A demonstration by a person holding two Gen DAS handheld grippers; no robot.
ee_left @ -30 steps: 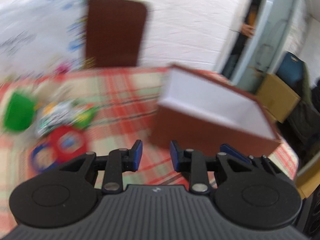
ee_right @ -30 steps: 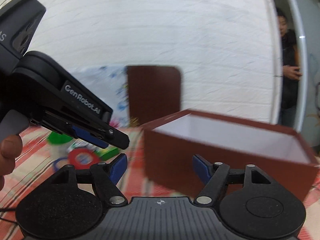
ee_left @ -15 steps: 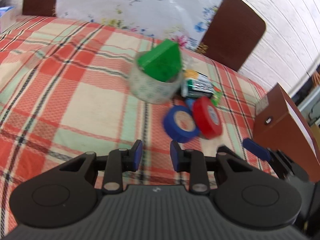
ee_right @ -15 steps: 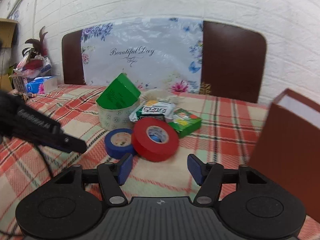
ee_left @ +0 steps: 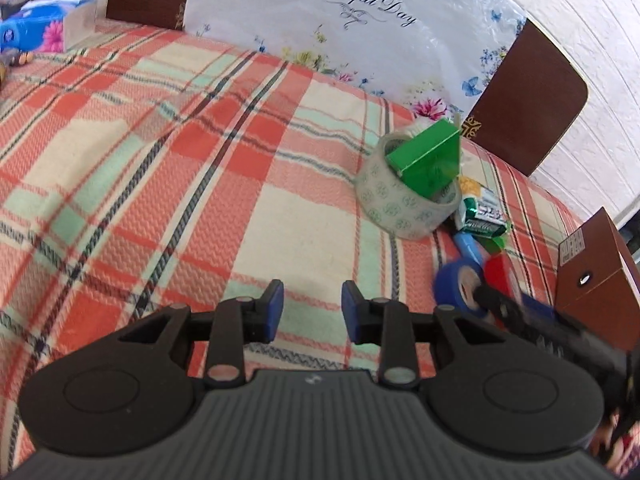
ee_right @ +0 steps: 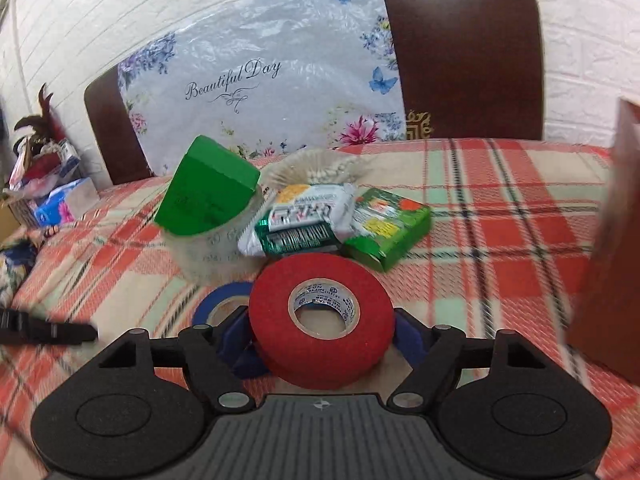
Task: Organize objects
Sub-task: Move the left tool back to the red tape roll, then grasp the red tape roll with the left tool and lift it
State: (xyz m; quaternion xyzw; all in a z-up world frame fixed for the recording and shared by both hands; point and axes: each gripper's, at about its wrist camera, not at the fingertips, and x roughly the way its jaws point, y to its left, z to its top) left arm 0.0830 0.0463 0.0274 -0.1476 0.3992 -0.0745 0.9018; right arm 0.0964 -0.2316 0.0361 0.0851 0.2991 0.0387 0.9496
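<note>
While jaws widen, red tape roll sits inside right hand-held gripper.

red tape roll: tilted, leaning on the blue one
blue tape roll: flat, partly hidden
clear tape roll: flat, green box standing tilted in its hole
wrapped packet: beside the clear roll
small green carton: lying flat

The red tape roll hides most, perhaps half, of the blue tape roll.
</note>
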